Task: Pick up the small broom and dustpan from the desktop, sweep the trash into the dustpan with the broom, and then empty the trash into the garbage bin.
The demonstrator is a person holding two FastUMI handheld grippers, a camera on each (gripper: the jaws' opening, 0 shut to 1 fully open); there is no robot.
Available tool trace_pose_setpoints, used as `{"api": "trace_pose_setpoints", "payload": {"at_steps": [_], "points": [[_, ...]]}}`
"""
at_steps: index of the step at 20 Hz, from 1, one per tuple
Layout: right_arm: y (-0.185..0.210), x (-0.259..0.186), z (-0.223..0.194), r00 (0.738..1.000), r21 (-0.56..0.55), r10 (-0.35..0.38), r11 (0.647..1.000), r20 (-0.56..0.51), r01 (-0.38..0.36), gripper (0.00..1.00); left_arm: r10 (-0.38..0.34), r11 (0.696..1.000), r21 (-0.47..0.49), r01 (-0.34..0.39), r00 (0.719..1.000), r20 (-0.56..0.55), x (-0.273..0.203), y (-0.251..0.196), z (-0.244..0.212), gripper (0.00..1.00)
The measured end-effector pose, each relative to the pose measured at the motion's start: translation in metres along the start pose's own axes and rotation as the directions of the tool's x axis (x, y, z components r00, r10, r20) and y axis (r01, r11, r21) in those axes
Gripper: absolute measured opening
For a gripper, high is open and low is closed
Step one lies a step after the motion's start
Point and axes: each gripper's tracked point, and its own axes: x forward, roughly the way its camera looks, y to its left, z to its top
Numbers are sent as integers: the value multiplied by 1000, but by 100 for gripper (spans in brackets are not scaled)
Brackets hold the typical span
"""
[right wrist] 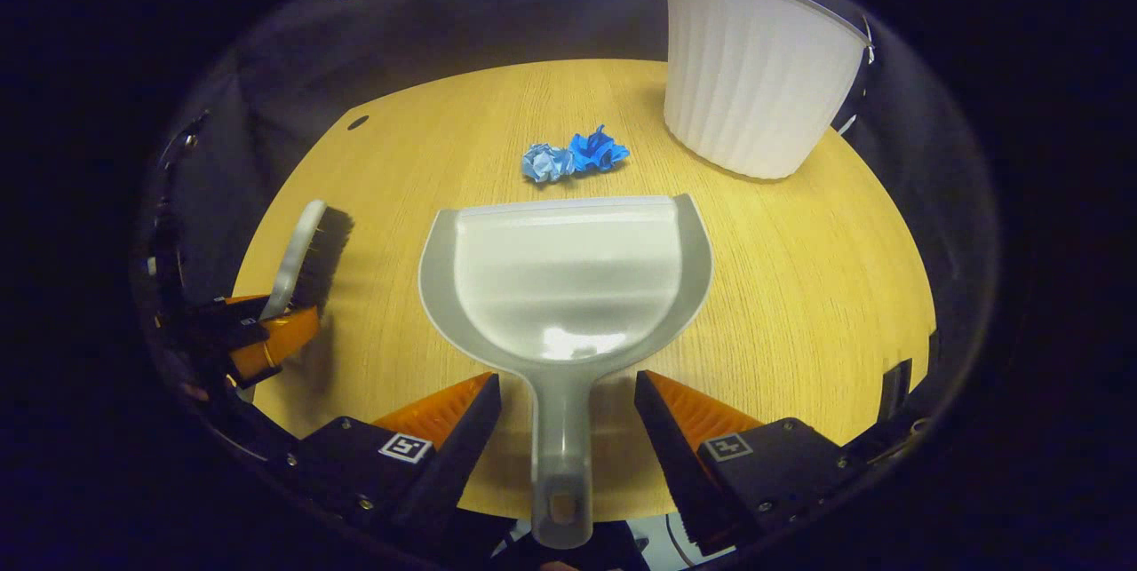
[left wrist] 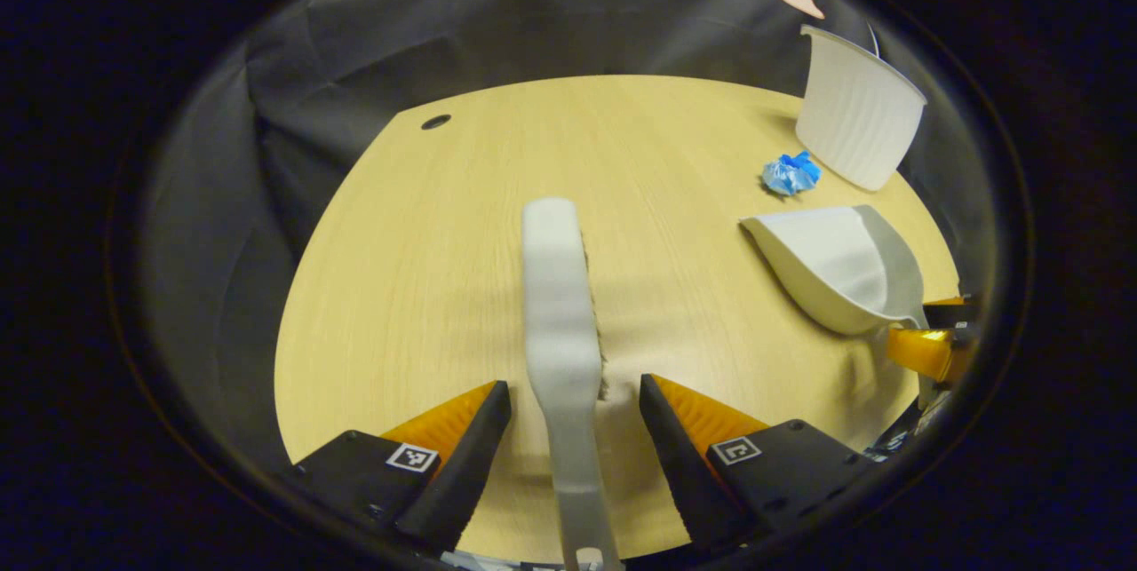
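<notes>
In the left gripper view the left gripper (left wrist: 575,398) has its jaws apart, one on each side of the broom (left wrist: 560,322), whose handle runs back between them; neither finger visibly presses on it, a gap showing on both sides. The broom lies on the desk (left wrist: 417,260), its head ahead of the jaws. Right of the jaws sits the dustpan (left wrist: 839,265), and beyond it the trash (left wrist: 791,173) and the bin (left wrist: 854,109). In the right gripper view the right gripper (right wrist: 567,402) also stands with jaws apart, straddling the dustpan's handle without touching it. The pan's mouth points away from the jaws toward the trash, just ahead; the bin stands ahead and to the right
</notes>
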Motion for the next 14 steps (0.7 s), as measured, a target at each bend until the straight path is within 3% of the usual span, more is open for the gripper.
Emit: {"api": "trace_pose_setpoints", "payload": {"at_steps": [4, 6, 7, 8, 9, 11, 14], "points": [[1, 8, -1, 1000, -18, -3, 1000, -22, 3, 95, 11, 1000, -7, -11, 1000, -14, 9, 6, 1, 86], [2, 11, -4, 999, -27, -2, 1000, -37, 1, 83, 12, 1000, -7, -12, 1000, -18, 13, 6, 1, 80], [2, 12, -5, 999, -35, -1, 999, -44, 0, 82, 8, 1000, -6, -8, 1000, -18, 16, 5, 1, 73], [-2, 15, -6, 999, -43, -15, 999, -49, 13, 81, 13, 1000, -6, -13, 1000, -12, 16, 6, 5, 73], [-2, 17, -7, 999, -51, -14, 999, -52, 12, 65, 12, 1000, -3, -12, 1000, -12, 17, 7, 7, 72], [-3, 18, -8, 998, -55, -17, 998, -62, 14, 51, 19, 1000, -1, -19, 1000, -6, 18, 7, 9, 69], [-3, 21, -10, 997, -57, -26, 998, -76, 22, 36, 26, 1000, 4, -26, 1000, -1, 20, 5, 13, 53]]}}
